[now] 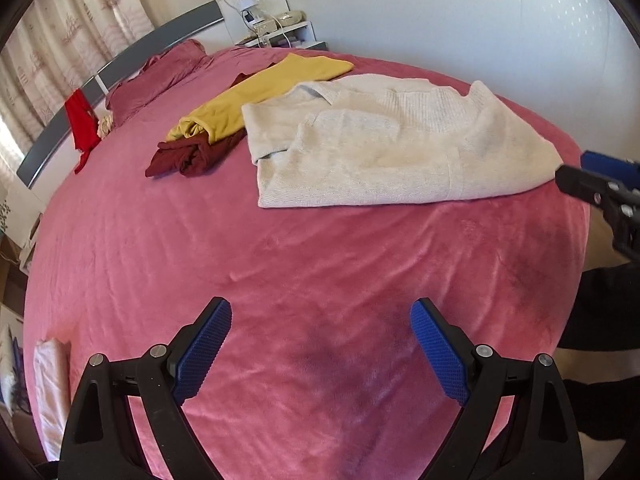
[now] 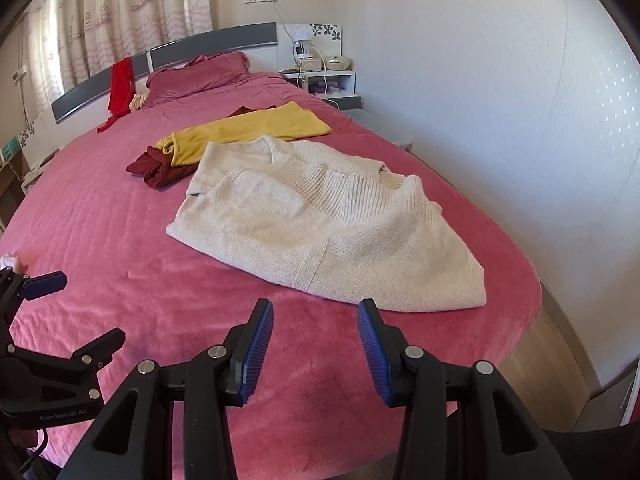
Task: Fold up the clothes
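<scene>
The left gripper [image 1: 321, 346] hangs over the bare pink bed [image 1: 280, 248], jaws spread wide, holding nothing. The right gripper [image 2: 316, 350] has its jaws apart too, empty, just short of the cream sweater [image 2: 320, 224], which lies partly folded on the bed beside a yellow garment [image 2: 248, 130] and a maroon garment [image 2: 160, 170].

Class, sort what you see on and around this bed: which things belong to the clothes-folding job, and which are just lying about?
Belongs to the job:
cream knit sweater
yellow garment
dark red garment
left tongs, open
right tongs, open

Just lying about:
pink pillow
red cloth on the headboard
bedside shelf
curtains
</scene>
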`<state>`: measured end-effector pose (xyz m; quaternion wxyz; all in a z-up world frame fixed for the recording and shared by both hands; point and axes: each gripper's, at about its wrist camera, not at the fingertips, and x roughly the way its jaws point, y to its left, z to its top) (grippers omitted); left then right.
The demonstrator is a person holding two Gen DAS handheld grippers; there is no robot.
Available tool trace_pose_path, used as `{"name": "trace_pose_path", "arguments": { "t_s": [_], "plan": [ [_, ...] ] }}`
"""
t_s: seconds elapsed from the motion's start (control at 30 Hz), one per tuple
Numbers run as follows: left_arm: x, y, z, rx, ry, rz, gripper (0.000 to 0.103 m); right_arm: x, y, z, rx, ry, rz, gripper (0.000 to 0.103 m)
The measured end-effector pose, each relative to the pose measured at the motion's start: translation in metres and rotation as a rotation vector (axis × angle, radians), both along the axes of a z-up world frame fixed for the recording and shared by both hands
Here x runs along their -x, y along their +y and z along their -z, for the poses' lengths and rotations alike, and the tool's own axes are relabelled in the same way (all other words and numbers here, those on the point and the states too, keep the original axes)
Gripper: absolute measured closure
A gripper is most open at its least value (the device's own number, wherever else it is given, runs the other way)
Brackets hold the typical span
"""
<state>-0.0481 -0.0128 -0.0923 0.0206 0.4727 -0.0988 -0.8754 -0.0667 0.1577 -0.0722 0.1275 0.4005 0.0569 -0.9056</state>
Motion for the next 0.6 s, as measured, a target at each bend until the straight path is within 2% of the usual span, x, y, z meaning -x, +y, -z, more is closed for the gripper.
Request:
{"name": "trace_pose_path", "arguments": {
  "t_s": [0.17,0.33,0.47,0.53,0.6],
  "plan": [
    [0.017,-0.012,0.001,-0.041,0.009,0.01,0.01,0.008,0.006,0.01,0.04,-0.044,0.007,0.059],
    [0.063,-0.052,0.011,-0.149,-0.063,0.007,0.01,0.037,0.049,0.039,0.227,-0.169,0.083,0.059],
    [0.114,-0.088,0.022,-0.183,-0.113,0.0,0.01,0.068,0.1,0.059,0.382,-0.223,0.154,0.059],
    [0.137,-0.103,0.031,-0.248,-0.161,0.011,0.01,0.082,0.119,0.064,0.419,-0.236,0.178,0.059],
    [0.154,-0.108,0.039,-0.249,-0.193,0.023,0.01,0.098,0.136,0.069,0.444,-0.242,0.185,0.059]
  ]
}}
